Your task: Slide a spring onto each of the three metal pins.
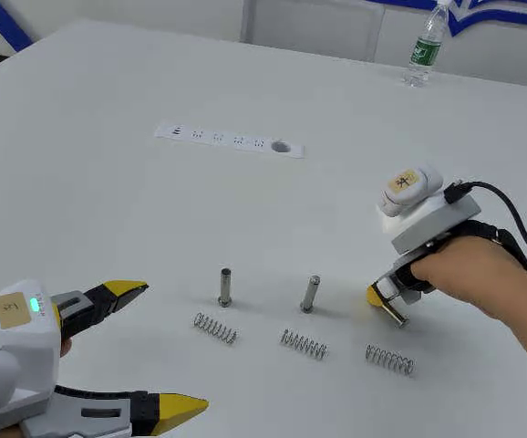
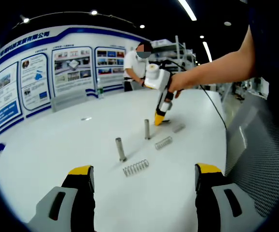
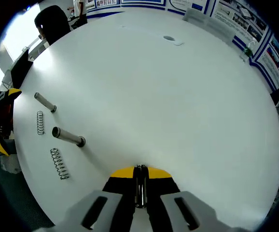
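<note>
- The right gripper (image 1: 384, 299), at the right of the head view, was clenched on the held pin (image 1: 394, 313). The pin slanted down toward the white table (image 1: 108, 109); whether its lower end touched the surface could not be told.
- The left gripper (image 1: 154, 347), at the lower left of that view, was released, its jaws wide apart with nothing between them.
- The left pin (image 1: 225, 286) and the middle pin (image 1: 310, 294) stood upright near the centre of the frame, well apart and both bare.
- The three springs lay flat in a row just below the pins: the left spring (image 1: 215, 328), the middle spring (image 1: 303, 344) and the right spring (image 1: 389, 359). The last one lay just below the held pin. None had been threaded on.
- The springs looked light, thin-wired and easily squashed, and were likely to roll or flick away under a hard pinch. A gentle hold across the coils near one end would probably suit, leaving the other end open for the pin.
- The pins looked stiff, smooth and narrow-footed, so a sideways nudge could well topple them. Gripping low on the shaft would keep the top free.
- A power strip (image 1: 230, 140) lay above centre in the frame, and a bottle (image 1: 425, 46) stood at the upper right, both well clear of the work.
</note>
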A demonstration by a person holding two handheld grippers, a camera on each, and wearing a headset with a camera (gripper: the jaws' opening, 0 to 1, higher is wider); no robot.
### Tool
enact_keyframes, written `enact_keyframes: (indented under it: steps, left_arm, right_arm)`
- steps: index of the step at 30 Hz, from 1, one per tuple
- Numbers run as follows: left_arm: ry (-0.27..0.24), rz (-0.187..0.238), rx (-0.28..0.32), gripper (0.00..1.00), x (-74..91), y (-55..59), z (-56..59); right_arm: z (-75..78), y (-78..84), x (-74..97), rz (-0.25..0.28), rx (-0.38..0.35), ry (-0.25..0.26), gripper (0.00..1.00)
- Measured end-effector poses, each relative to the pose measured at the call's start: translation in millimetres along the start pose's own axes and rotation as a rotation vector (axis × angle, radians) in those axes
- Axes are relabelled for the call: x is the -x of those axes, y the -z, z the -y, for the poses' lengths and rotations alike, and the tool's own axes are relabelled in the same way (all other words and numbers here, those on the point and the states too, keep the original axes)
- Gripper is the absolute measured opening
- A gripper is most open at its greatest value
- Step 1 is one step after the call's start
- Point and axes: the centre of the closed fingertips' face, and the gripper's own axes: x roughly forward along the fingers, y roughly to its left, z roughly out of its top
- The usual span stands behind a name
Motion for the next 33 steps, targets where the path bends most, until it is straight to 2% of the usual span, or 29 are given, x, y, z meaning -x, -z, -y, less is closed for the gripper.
enact_keyframes:
  steps: [3,11,17,19,28,33]
  left_arm:
    - [0.0,-0.001,-0.002,0.87,0.4,-0.2,-0.3]
    - [0.003,0.004,-0.009,0.87,-1.4,-3.0,-0.4]
    - [0.01,0.006,-0.016,0.87,-1.7,-4.4,2.5]
    - [0.011,0.005,-0.017,0.87,-1.5,-4.2,2.9]
    - [0.017,0.008,-0.029,0.87,-2.6,-8.3,3.8]
    - [0.016,0.007,-0.029,0.87,-1.9,-8.6,3.9]
  right_arm:
    - [-1.5,-2.4,4.8,0.026,-0.009,0.0,0.08]
    - [-8.2,-8.3,31.0,0.082,0.002,0.014,0.08]
    - [-8.3,-5.0,38.7,0.115,-0.006,0.019,0.08]
    - [-4.0,-5.0,38.9,0.129,-0.012,0.021,0.08]
    - [-10.7,1.6,50.7,0.178,-0.036,0.025,0.08]
    - [-6.4,2.3,48.7,0.194,-0.043,0.022,0.09]
